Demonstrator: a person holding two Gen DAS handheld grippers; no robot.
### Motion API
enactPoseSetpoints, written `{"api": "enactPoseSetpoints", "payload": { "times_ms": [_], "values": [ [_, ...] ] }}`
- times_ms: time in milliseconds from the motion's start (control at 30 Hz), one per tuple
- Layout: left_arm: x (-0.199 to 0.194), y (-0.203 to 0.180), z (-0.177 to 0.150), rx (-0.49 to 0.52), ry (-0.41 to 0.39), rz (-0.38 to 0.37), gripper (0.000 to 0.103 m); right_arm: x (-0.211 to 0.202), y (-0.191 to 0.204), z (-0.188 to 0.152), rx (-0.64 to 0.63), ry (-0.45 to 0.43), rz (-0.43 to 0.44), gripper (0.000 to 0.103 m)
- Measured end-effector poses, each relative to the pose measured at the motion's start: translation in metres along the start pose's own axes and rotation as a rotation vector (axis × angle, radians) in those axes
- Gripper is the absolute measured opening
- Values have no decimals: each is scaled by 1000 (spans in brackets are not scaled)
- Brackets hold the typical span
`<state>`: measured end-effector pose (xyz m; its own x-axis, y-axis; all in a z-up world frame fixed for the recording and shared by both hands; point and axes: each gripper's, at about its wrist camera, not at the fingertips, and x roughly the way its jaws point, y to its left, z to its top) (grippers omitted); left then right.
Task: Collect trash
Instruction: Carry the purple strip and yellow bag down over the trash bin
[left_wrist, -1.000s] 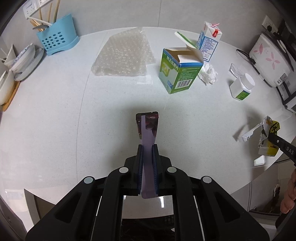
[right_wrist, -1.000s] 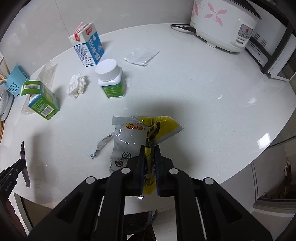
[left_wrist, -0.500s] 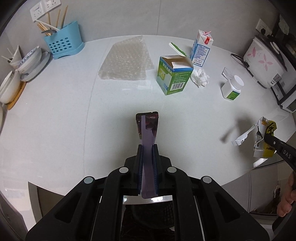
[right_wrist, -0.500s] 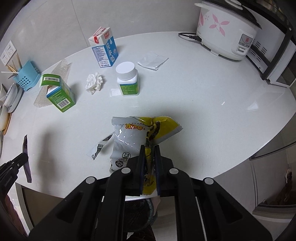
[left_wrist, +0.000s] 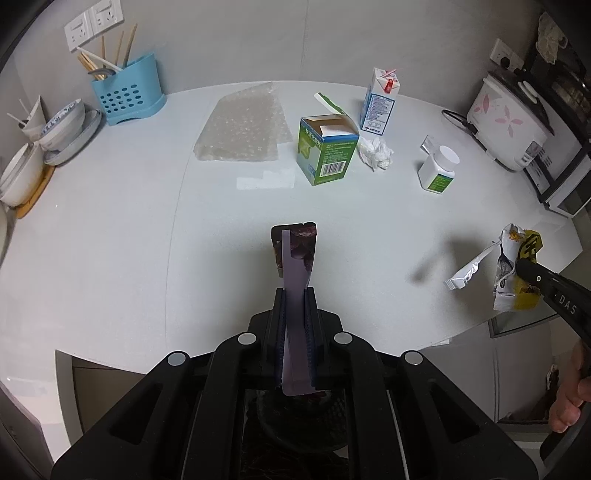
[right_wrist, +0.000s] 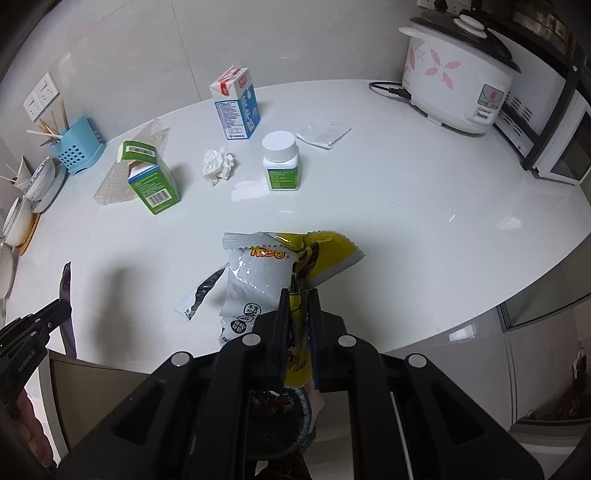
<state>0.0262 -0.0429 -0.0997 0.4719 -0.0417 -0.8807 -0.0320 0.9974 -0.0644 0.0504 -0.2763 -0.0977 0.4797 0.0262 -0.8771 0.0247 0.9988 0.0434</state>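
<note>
Left gripper (left_wrist: 294, 295): jaws clamped on a flat purple wrapper (left_wrist: 294, 254), which stands upright between the pads above the counter's (left_wrist: 110, 240) near edge. Right gripper (right_wrist: 298, 295): jaws clamped on a yellow-and-silver snack bag (right_wrist: 266, 273), crumpled, with a torn strip hanging to its left; the bag hangs clear of the surface, over the near edge toward the right end. Remaining on the counter: an opened green carton (left_wrist: 325, 151) near the middle toward the back, a crumpled white tissue (left_wrist: 376, 152) just beside it, and a blue-and-white milk carton (left_wrist: 380, 101) upright behind the tissue. A white pill bottle (left_wrist: 439, 168) with a green label stands further right, a small clear plastic packet (right_wrist: 323, 131) behind it. A sheet of bubble wrap (left_wrist: 243, 125) lies flat to the left of the green carton. Blue utensil holder (left_wrist: 125, 96) at the back left corner, stacked bowls (left_wrist: 62, 129) along the left edge, rice cooker (right_wrist: 454, 74) at the back right.
</note>
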Motion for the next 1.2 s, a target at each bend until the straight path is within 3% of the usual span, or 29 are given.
{"api": "enactPoseSetpoints", "payload": {
  "times_ms": [500, 1200],
  "values": [
    [-34, -7, -42, 26, 8, -35, 8, -32, 15, -30, -77, -40, 51, 8],
    [-47, -5, -106, 38, 42, -28, 8, -46, 27, -90, -123, -21, 123, 8]
  ]
}}
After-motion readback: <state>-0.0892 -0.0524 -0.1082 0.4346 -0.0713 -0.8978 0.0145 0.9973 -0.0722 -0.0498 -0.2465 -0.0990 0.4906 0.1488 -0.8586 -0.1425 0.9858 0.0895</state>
